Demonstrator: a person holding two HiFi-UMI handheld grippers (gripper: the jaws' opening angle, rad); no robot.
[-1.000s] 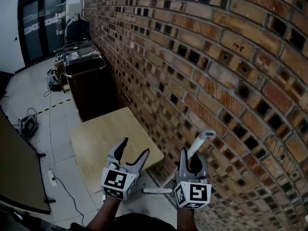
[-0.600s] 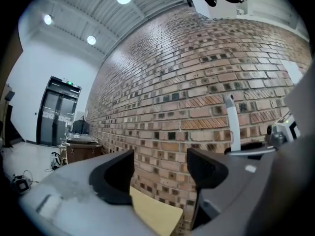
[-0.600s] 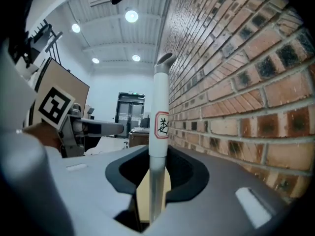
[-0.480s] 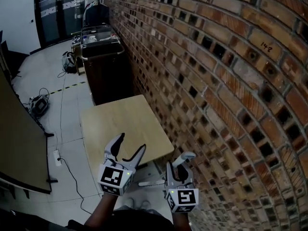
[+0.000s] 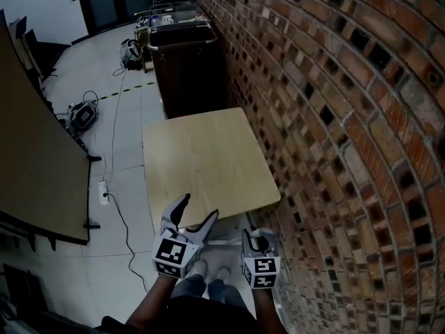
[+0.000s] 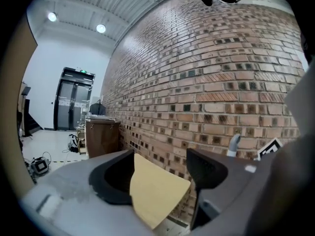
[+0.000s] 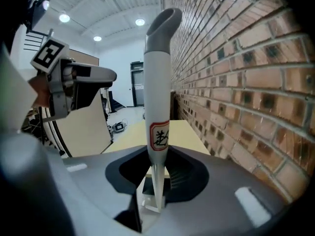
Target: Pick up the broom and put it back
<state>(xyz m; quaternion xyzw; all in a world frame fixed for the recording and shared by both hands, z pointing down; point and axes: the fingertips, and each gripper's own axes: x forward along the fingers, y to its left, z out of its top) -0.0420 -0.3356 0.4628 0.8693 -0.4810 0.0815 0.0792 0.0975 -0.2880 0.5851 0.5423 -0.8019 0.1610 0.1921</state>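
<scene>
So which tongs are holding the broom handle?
The right tongs, shut on the white broom handle; the left tongs stand open with nothing between them.

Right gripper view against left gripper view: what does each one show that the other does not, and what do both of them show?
Only the right gripper view shows the right gripper shut on the white broom handle, and the red-framed label on that handle. Only the left gripper view shows the left gripper with its jaws apart and nothing held between them. Both views show the brick wall, the wooden table, the dark double door at the far end, and the grey tip of the handle.
</scene>
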